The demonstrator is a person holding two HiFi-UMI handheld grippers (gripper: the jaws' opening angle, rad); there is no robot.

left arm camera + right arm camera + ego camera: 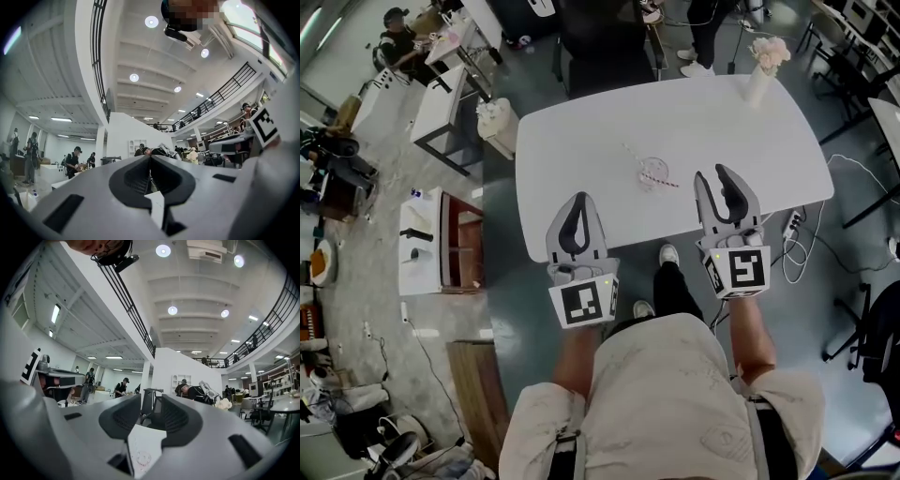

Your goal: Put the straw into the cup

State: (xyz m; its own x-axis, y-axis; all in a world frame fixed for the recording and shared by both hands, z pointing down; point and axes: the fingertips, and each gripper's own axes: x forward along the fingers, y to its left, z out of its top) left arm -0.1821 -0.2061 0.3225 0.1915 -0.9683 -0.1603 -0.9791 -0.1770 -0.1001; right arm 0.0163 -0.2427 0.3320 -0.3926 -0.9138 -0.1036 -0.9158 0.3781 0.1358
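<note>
White table [581,141] fills the head view, dark floor around it. Cup [653,169], clear, stands near mid-table, at 12 o'clock from the gap between my two grippers. Straw [661,180], red-and-white striped, lies flat at the cup's 6 o'clock edge; whether it touches the cup I cannot tell. Flower vase [761,80] sits at 1 o'clock, on the far corner.

Left gripper [578,202] hovers over the near table edge; its own view shows the jaws pressed together, empty. Right gripper [712,173] is near the cup at 4 o'clock, jaws slightly parted, holding nothing.

Both gripper views tilt upward: ceiling lights [163,250] and balcony railing [220,96], no tabletop.
</note>
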